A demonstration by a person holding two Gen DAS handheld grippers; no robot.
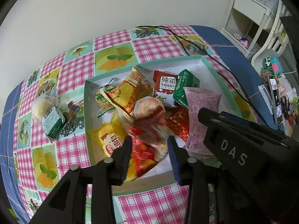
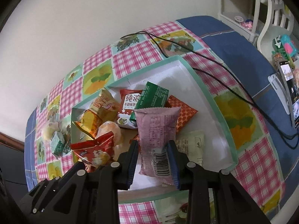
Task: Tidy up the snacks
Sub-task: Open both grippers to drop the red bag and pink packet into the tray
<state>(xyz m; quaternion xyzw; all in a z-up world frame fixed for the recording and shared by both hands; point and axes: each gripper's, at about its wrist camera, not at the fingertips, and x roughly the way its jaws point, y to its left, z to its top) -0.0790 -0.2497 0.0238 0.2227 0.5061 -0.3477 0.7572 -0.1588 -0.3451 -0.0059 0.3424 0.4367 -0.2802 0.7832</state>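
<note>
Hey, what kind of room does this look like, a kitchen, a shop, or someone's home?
Most likely a room in someone's home. A table wears a patchwork fruit-print tablecloth, a white shelf unit stands against the plain wall holding small trinkets, and a shallow box is filled with assorted snack packets.

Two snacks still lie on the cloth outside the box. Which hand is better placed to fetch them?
Left. The right gripper is shut on the pink packet over the box. The left gripper pinches nothing, and the green packet and pale pastry lie on its side.
</note>
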